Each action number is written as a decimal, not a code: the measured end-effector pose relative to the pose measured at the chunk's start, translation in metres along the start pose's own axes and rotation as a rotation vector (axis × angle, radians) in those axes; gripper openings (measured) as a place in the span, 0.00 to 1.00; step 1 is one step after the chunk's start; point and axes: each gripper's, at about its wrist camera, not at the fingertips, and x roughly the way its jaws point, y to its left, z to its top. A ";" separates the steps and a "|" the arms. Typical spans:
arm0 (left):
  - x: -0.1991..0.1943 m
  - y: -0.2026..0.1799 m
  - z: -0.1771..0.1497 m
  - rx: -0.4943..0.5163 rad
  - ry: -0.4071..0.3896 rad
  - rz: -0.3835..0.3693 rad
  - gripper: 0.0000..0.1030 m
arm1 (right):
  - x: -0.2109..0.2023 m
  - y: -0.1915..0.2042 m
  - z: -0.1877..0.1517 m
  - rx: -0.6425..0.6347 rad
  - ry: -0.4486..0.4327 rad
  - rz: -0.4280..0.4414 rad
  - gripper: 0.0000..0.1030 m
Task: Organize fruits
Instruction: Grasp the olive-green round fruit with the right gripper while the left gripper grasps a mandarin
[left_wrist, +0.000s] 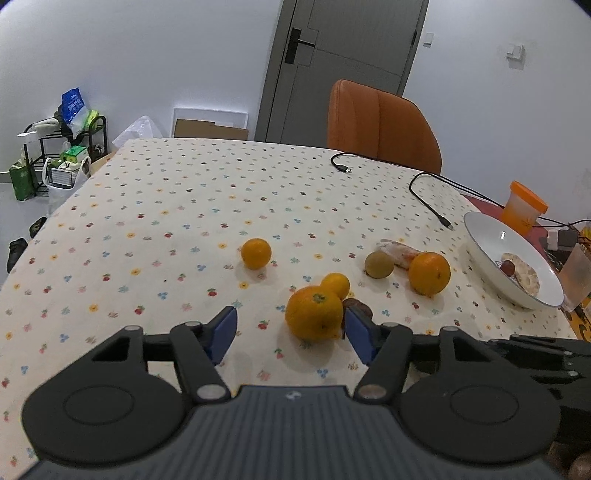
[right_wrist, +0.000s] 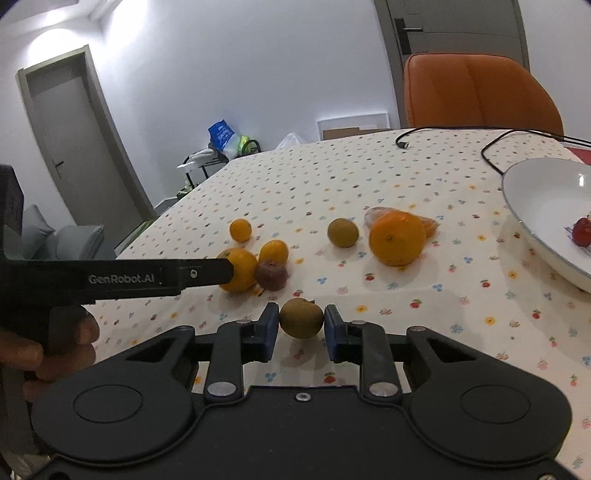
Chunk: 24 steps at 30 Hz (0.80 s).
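Item: small green-brown fruit (right_wrist: 301, 318), round, firm, light, smooth-skinned; right gripper (right_wrist: 301, 325) clamps its widest part. Left gripper (left_wrist: 291, 332) wide open, empty, beside large orange (left_wrist: 314, 313).

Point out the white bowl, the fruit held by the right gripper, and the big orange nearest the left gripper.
white bowl (right_wrist: 524, 192): right wrist view, bare inner wall near the rim.
green-brown fruit (right_wrist: 301, 318): right wrist view, its middle, between the pads.
big orange (left_wrist: 314, 313): left wrist view, centre of its skin.
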 end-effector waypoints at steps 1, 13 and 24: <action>0.002 0.000 0.000 -0.004 0.002 0.001 0.60 | -0.001 -0.001 0.001 -0.001 -0.004 -0.005 0.24; 0.020 -0.014 0.000 -0.011 0.024 0.000 0.35 | -0.016 -0.029 0.001 0.051 -0.052 -0.063 0.24; 0.007 -0.034 0.009 0.012 -0.021 -0.024 0.34 | -0.046 -0.057 0.002 0.086 -0.138 -0.143 0.24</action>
